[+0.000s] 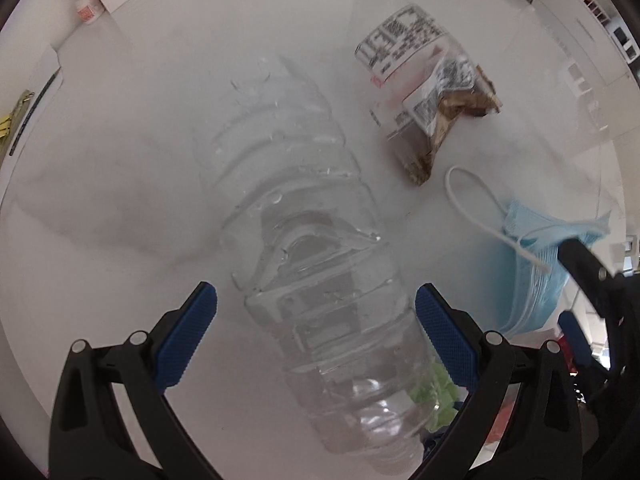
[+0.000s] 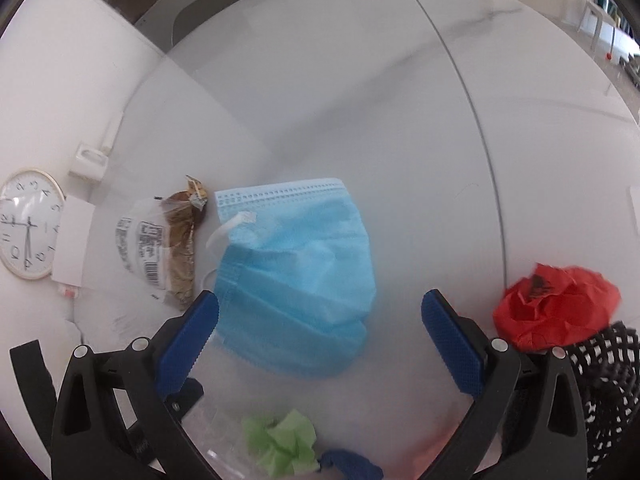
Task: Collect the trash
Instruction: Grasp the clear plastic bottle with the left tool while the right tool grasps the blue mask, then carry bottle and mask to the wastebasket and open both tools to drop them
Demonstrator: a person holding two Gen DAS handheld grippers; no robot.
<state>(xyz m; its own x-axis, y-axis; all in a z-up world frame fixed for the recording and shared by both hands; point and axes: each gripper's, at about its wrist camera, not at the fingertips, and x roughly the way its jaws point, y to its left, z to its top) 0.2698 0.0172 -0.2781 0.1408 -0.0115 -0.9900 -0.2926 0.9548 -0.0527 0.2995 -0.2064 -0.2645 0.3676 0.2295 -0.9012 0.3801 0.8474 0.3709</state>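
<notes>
Left gripper (image 1: 316, 308) jaws wide open, straddling a clear plastic bottle (image 1: 316, 280) lying on the white table (image 1: 120, 160); pads look clear of it, though blur makes contact hard to judge. Right gripper (image 2: 320, 316) also wide open, holding nothing, over a blue face mask (image 2: 296, 272). Labelled snack wrapper (image 2: 168, 248) just left of the mask, crumpled red paper (image 2: 556, 304) on the right, green paper wad (image 2: 280, 444) beneath
</notes>
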